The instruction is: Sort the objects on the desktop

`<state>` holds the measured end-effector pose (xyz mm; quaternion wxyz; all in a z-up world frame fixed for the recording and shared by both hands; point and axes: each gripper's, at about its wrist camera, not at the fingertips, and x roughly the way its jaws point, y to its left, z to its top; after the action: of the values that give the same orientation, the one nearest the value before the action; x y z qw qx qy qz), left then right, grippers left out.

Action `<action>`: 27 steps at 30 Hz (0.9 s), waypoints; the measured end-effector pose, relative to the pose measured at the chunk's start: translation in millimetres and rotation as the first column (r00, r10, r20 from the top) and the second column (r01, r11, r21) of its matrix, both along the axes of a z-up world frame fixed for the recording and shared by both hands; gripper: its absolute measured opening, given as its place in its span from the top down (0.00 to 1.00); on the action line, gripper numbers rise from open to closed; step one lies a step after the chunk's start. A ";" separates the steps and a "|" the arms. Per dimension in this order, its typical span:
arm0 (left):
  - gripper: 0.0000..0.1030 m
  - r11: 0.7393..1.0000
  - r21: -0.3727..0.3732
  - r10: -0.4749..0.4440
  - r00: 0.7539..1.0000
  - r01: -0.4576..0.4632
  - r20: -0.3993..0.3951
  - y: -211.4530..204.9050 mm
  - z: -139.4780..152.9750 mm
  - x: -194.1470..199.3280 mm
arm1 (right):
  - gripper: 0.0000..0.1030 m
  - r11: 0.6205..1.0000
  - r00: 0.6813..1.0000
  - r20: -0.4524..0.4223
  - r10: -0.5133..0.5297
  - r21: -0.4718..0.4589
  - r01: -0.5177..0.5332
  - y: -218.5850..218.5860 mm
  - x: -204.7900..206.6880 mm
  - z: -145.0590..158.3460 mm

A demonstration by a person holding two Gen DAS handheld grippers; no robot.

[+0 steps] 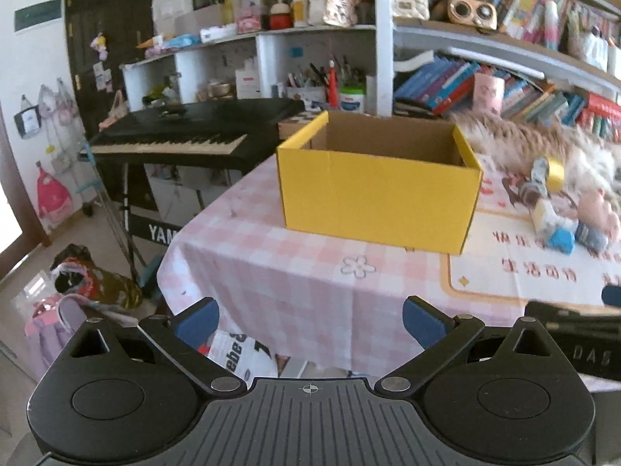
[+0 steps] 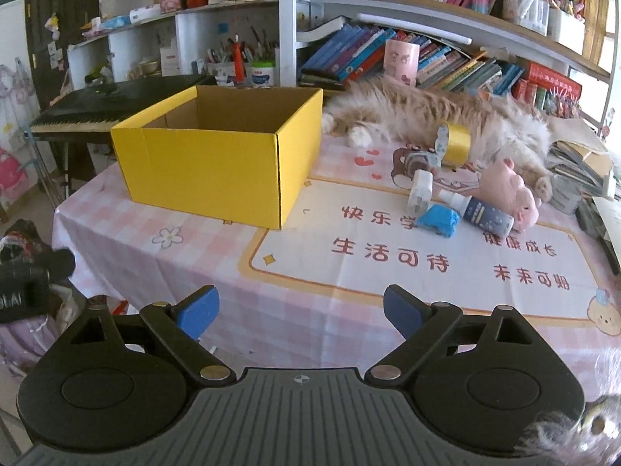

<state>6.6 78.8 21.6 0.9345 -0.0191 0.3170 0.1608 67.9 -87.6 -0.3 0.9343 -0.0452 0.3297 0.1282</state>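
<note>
Yellow open cardboard box near tablecloth's left edge, nothing seen inside | both claws released | you: approach blue crumpled lump squarely, right gripper.

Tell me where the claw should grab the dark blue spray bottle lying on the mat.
Grip the spray bottle across its round dark body, coming from above with the right claw. It lies on its side, and the pink plush and blue toy crowd its ends.

Black tongs, blue fingertips, ribbed base
</note>
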 end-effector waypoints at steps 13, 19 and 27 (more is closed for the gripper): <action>0.01 0.993 -0.025 -0.115 0.993 0.114 -0.032 -16.7 -7.0 -0.7 | 0.09 0.999 0.999 -0.012 -0.032 -0.023 0.032 -9.2 -20.0 -0.6; 0.01 0.984 -0.035 -0.174 0.984 0.173 -0.035 -26.7 -9.2 7.1 | 0.09 0.997 0.997 -0.018 -0.073 -0.037 0.072 -16.1 -23.8 -2.1; 0.01 0.965 -0.013 -0.263 0.964 0.263 -0.047 -48.1 -11.1 20.1 | 0.08 0.985 0.985 -0.027 -0.168 -0.032 0.167 -37.9 -19.9 -5.1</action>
<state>26.7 30.7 10.4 0.9396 0.0241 0.3397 0.0347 48.0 -125.5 -5.3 0.9359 -0.0293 0.3481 0.0448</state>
